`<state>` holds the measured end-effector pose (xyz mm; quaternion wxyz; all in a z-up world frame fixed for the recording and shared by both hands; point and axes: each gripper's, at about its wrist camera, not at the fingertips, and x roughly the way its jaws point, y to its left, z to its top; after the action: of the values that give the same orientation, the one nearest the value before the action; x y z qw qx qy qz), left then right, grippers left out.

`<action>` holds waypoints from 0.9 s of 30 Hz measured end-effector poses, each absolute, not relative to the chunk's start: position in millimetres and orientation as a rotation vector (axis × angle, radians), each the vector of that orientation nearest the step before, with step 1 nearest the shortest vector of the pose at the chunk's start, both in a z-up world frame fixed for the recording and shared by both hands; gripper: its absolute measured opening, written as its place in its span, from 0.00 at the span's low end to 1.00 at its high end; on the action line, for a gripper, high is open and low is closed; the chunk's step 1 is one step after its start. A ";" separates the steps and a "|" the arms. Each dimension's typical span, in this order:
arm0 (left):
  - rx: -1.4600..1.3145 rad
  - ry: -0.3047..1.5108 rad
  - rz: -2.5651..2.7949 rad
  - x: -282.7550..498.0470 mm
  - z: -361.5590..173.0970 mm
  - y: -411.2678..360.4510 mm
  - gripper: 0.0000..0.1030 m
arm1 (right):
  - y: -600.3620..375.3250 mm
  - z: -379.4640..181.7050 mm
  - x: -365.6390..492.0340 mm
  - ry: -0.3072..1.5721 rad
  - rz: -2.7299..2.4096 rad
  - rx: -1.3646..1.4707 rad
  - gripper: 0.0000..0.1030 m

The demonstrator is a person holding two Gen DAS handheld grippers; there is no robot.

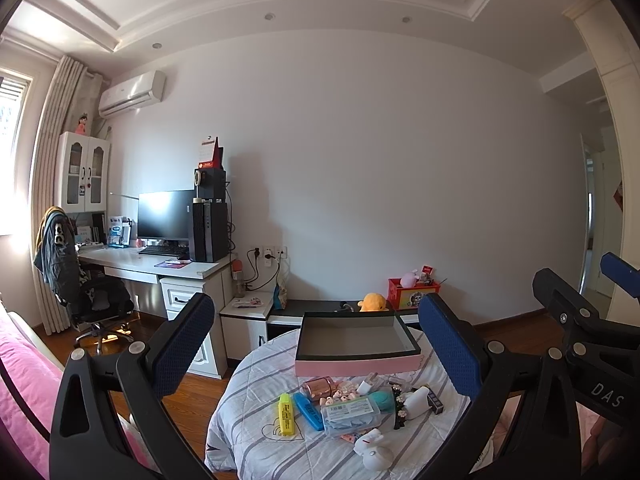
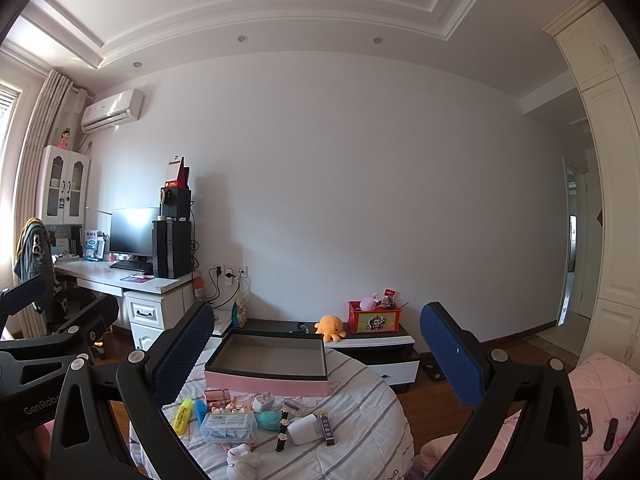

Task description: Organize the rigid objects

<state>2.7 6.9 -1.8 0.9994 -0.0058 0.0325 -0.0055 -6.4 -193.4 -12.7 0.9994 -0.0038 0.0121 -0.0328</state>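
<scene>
Left wrist: yellow highlighter lengthwise, cap away.

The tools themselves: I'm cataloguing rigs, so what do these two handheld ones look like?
Both tools match: black plastic frames with triangular cut-outs and silver rivets, each carrying two fingers faced with textured blue pads. The left tool and right tool bear white lettering on their bodies, only partly readable. No cables or sleeves show.
</scene>
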 end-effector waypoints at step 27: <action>-0.009 0.067 -0.005 2.4 -3.8 10.0 1.00 | -190.8 -13.0 -11.4 0.024 -0.061 -0.011 1.00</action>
<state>2.4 10.0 -3.8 0.9994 -0.0045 0.0333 -0.0023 -11.4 -190.8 -13.0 0.9995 -0.0053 0.0120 -0.0303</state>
